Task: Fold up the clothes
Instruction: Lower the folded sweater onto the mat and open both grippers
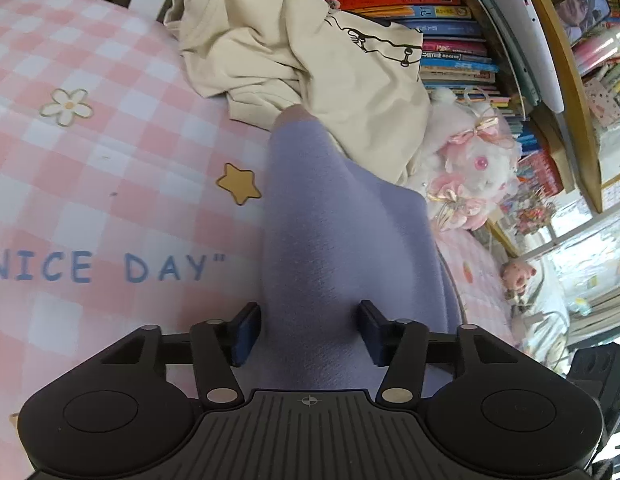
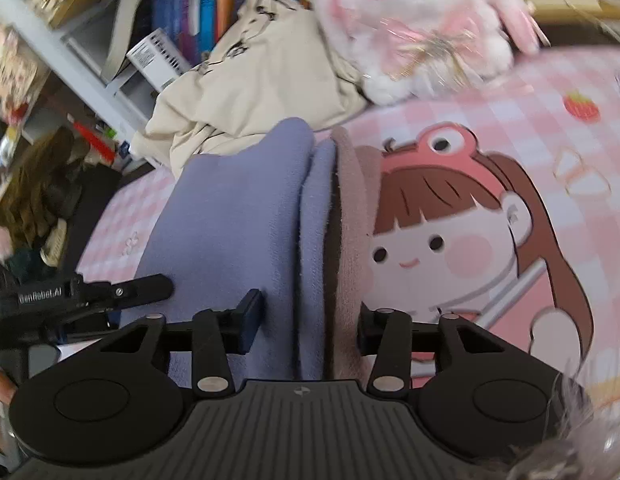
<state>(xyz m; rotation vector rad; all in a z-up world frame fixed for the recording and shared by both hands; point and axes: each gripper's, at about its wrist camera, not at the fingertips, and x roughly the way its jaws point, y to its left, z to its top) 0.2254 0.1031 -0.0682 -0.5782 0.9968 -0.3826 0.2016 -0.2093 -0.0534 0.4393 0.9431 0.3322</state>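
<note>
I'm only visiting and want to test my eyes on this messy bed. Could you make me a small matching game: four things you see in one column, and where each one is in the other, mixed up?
Things:
1. purple garment
2. cream shirt
3. plush toy
4. yellow star

Places:
A. printed on the pink checked bedspread
B. crumpled in front of the books
C. between the fingers of both grippers
D. beside the cream shirt, wearing pink bows

Pairs: 1-C, 2-B, 3-D, 4-A
</note>
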